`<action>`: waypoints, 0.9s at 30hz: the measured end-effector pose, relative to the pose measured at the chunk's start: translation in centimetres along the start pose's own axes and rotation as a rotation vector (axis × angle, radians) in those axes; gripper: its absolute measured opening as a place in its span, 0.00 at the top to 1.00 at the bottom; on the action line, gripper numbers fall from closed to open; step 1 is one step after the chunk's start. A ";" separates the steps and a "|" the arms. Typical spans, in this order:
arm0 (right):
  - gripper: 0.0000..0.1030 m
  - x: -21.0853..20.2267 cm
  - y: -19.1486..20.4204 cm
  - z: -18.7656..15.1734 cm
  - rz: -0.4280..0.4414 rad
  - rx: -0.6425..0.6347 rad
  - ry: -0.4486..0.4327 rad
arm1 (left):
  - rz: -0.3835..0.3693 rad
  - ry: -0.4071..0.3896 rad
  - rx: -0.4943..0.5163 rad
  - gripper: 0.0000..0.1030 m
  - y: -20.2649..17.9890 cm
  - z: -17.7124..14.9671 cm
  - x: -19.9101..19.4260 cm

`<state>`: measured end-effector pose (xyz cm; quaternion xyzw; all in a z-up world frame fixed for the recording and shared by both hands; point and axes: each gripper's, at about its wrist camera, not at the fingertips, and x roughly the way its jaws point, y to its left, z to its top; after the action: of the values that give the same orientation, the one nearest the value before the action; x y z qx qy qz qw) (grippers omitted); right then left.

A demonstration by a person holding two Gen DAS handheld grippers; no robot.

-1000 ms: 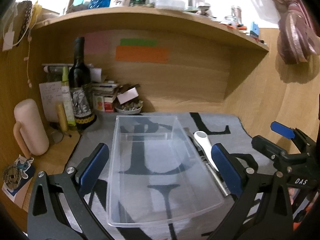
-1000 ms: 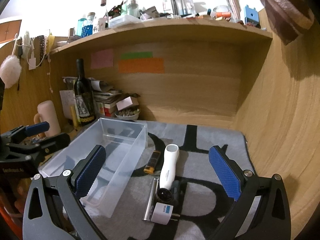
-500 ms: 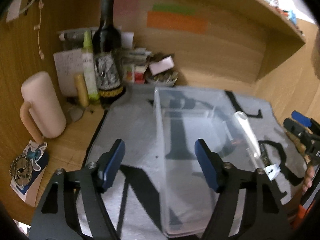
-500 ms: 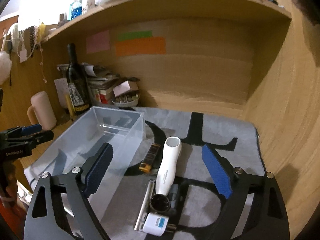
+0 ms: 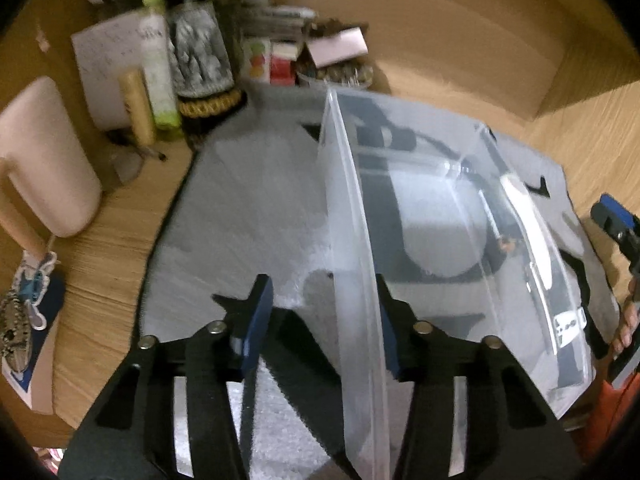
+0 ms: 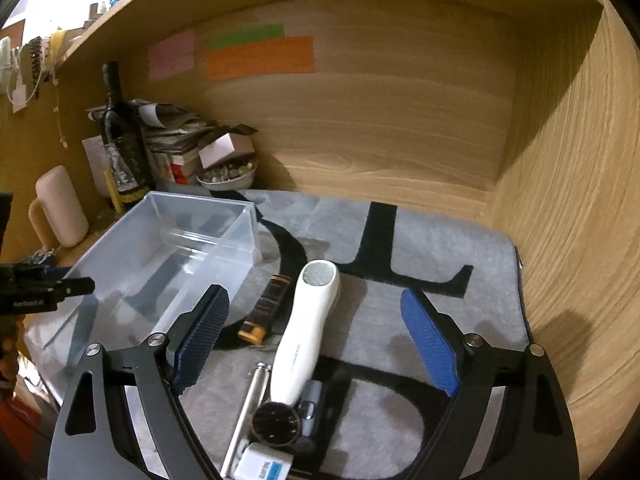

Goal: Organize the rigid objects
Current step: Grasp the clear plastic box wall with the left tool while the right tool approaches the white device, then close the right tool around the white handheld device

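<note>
A clear plastic bin [image 5: 440,216] lies empty on the grey mat. My left gripper [image 5: 322,284] straddles the bin's near-left wall [image 5: 352,240], and its jaws are closing. One blue pad [image 5: 258,320] is still apart from the wall outside, and the other sits inside. My right gripper [image 6: 312,294] stands open above a white handheld device [image 6: 308,332], touching nothing. Beside the device lie a brown and yellow lighter [image 6: 266,308], a metal tube [image 6: 248,404], a round black watch [image 6: 276,424] and a white plug [image 6: 262,466]. The bin [image 6: 168,248] is to their left.
A dark wine bottle [image 6: 120,140], a pink mug [image 6: 60,204], stacked books and a bowl of stones [image 6: 226,176] crowd the back-left corner. The grey mat [image 6: 400,240] with black letters covers the desk. Wooden walls close in behind and on the right [image 6: 560,200].
My left gripper swung left and tipped down over the bin's left wall, its jaws narrowing a lot. My right gripper came forward over the white device and narrowed slightly.
</note>
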<state>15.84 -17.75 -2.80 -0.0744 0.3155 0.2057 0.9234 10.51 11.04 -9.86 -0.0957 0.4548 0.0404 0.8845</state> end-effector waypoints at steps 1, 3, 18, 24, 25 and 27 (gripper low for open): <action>0.17 0.2 -0.3 0.1 0.003 0.006 0.006 | -0.014 0.021 -0.002 0.59 0.1 0.0 0.4; 0.19 0.7 -0.7 0.2 0.009 0.017 0.017 | -0.040 0.054 -0.011 0.63 0.2 -0.1 1.0; 0.37 7.0 -1.8 0.1 0.040 0.057 0.214 | -0.127 0.104 -0.031 0.83 -0.1 -0.2 2.8; 0.49 10.0 -1.1 -0.6 0.074 0.050 0.321 | -0.117 0.101 -0.017 0.83 -0.1 -0.5 2.4; 0.52 10.3 -0.8 -0.8 0.080 0.044 0.337 | -0.110 0.100 -0.008 0.83 -0.2 -0.6 2.3; 0.57 10.9 -0.4 -0.8 0.088 0.036 0.352 | -0.102 0.100 0.002 0.83 -0.3 -0.6 2.2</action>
<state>23.39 -14.74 -10.13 -0.0787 0.4788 0.2237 0.8453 11.35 10.58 -11.98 -0.1197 0.4931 -0.0099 0.8616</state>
